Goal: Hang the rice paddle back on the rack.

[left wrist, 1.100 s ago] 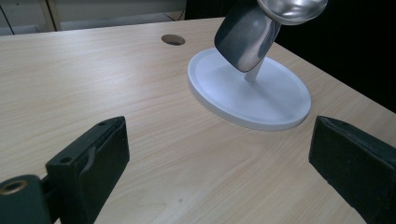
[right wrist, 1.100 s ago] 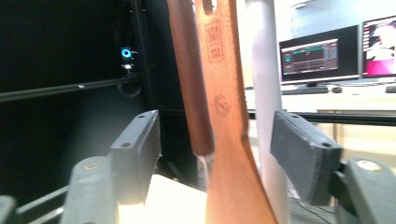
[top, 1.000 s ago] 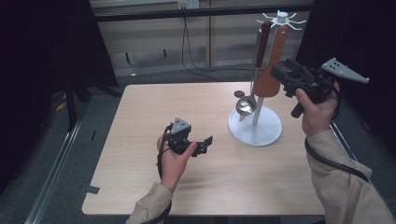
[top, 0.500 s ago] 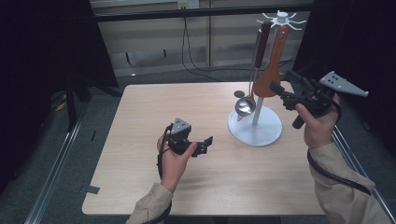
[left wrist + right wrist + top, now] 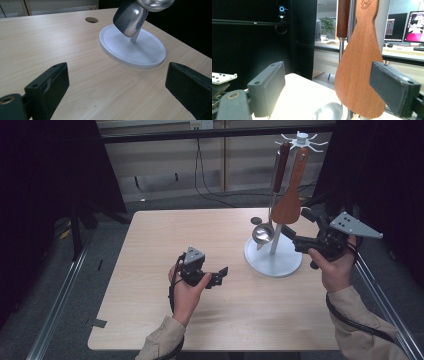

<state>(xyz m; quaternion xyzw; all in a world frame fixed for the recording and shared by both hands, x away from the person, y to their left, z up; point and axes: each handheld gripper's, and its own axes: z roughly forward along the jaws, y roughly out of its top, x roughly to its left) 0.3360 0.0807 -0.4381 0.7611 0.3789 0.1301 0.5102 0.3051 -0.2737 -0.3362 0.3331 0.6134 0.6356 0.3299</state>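
Right hand-held gripper (image 5: 296,230): released, jaws wide and just been opening; held level at the right of the bench, jaws pointing at the rack
Wooden spatula (image 5: 290,195): hangs from the top of the rack; in the right gripper view its blade (image 5: 359,75) is between the jaws, close before the right-hand jaw, touching neither pad
Left hand-held gripper (image 5: 220,276): released, nothing between its jaws, just above the bench in the person's left hand
Ladle (image 5: 264,231): hangs beside the spatula, steel bowl low over the rack's base
Rack (image 5: 274,262): white round base on the bench (image 5: 175,235), right half
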